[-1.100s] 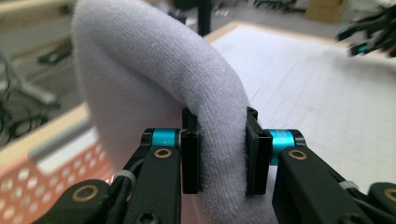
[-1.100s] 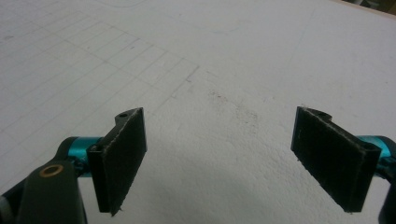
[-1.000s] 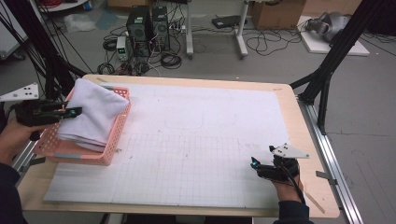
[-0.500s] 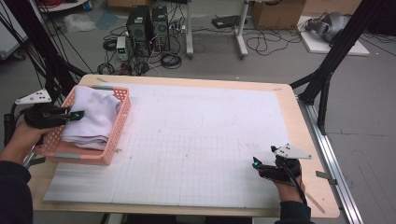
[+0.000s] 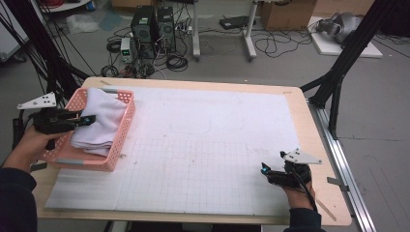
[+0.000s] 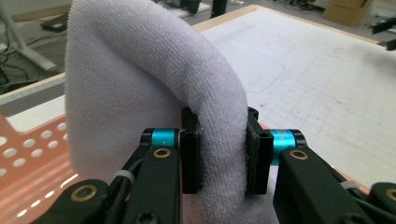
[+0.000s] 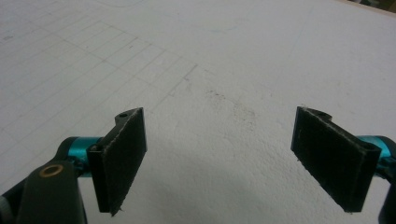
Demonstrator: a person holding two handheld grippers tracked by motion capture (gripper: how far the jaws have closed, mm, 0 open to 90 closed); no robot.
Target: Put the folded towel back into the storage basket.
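Note:
A white towel lies bunched in a pink perforated basket at the table's left side. My left gripper reaches over the basket's near-left rim and is shut on a raised fold of the towel; the jaws pinch the cloth from both sides. My right gripper rests low over the gridded white mat near the front right, open, with bare mat between its wide-apart jaws.
The wooden table edge runs close to the right hand. A black frame post stands off the right side. Computer boxes and cables lie on the floor beyond the table.
The left hand has shifted toward the near side and pulled the towel, and the basket has slid and turned with it. The right gripper has stayed put.

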